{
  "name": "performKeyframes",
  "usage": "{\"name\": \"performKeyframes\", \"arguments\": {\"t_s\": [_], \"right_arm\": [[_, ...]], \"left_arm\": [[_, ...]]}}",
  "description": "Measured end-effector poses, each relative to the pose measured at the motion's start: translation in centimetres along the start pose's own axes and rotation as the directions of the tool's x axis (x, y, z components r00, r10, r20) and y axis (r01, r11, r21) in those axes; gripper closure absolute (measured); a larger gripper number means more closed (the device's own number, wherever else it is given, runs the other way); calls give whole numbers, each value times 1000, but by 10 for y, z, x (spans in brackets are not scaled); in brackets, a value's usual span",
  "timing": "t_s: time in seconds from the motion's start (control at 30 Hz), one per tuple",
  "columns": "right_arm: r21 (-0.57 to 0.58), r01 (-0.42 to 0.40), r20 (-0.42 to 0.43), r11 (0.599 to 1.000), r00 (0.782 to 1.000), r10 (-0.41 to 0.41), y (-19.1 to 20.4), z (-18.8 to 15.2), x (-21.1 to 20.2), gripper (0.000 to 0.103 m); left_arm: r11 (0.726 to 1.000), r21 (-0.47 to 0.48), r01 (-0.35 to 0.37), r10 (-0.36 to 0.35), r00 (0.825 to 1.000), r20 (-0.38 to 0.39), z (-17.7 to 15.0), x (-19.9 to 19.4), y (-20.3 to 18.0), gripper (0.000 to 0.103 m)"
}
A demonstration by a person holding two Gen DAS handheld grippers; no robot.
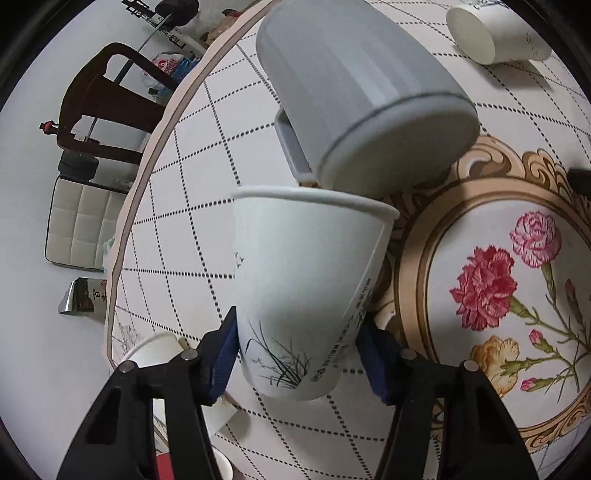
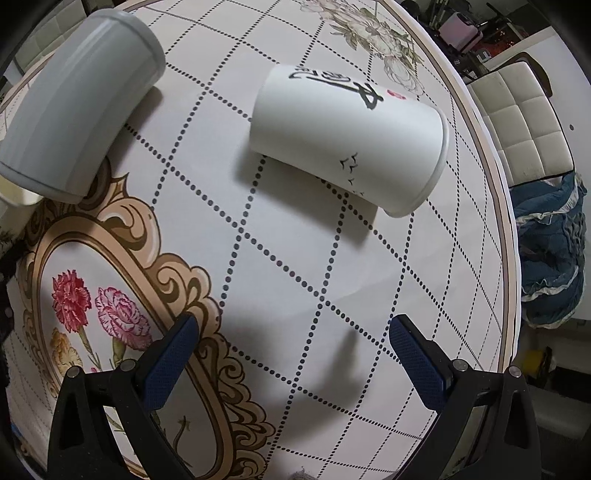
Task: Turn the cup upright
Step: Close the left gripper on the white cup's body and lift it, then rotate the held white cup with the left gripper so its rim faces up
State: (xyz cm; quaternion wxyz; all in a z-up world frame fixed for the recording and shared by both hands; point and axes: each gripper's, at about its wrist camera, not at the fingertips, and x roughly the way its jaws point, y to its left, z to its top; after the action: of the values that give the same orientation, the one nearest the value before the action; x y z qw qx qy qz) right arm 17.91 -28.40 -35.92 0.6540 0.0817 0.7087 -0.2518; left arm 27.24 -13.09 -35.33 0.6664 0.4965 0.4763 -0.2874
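Observation:
My left gripper (image 1: 297,350) is shut on a white paper cup (image 1: 303,280) printed with black grass, gripped near its base, rim away from me, held above the table. A second white paper cup (image 2: 347,140) with black calligraphy lies on its side on the table; it also shows far off in the left wrist view (image 1: 495,33). My right gripper (image 2: 291,354) is open and empty, above the table a short way in front of that lying cup.
A grey ribbed mug (image 1: 365,92) lies on its side just beyond the held cup; it also shows in the right wrist view (image 2: 74,99). The round table (image 2: 295,258) has a dotted grid and a flower medallion (image 1: 509,284). More paper cups (image 1: 155,349) sit near the table edge. Chairs (image 2: 517,122) stand around.

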Motion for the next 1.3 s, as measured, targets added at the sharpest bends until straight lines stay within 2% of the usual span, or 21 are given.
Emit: {"name": "performKeyframes", "arguments": {"t_s": [0.2,0.37,0.5,0.6,0.83,0.93,1.07,1.2,1.3], "right_arm": [[-6,9,1,1000,1000,-9,-2,0,-3,0],[-12,15,17,1000,1000,-15,-3,-7,-10,0],[-20,18,29,1000,999,-18,-7,-12,-18,0],[-35,24,44,999,999,-23,-9,-16,-27,0],[-106,23,83,994,996,-14,-10,-29,-45,0],[-144,14,91,989,996,-1,-11,-39,-48,0],[-183,4,100,983,995,15,-21,-56,-42,0],[-216,8,103,976,995,14,-29,-64,-34,0],[-224,20,98,974,995,2,-33,-67,-26,0]], "left_arm": [[999,-33,12,-12,1000,5,-5,-7,-7,47],[992,-124,22,-22,1000,-5,-16,-18,-3,47],[965,-254,61,-73,997,-38,-30,-31,3,47],[925,-371,83,-112,992,-57,-43,-44,7,47],[792,-603,88,-171,982,-80,-75,-77,-9,47],[717,-692,87,-198,977,-83,-87,-89,-20,47],[586,-802,115,-272,960,-62,-101,-96,-37,47],[432,-889,148,-356,934,-17,-107,-96,-64,47],[331,-928,168,-411,911,19,-107,-88,-76,47]]}}
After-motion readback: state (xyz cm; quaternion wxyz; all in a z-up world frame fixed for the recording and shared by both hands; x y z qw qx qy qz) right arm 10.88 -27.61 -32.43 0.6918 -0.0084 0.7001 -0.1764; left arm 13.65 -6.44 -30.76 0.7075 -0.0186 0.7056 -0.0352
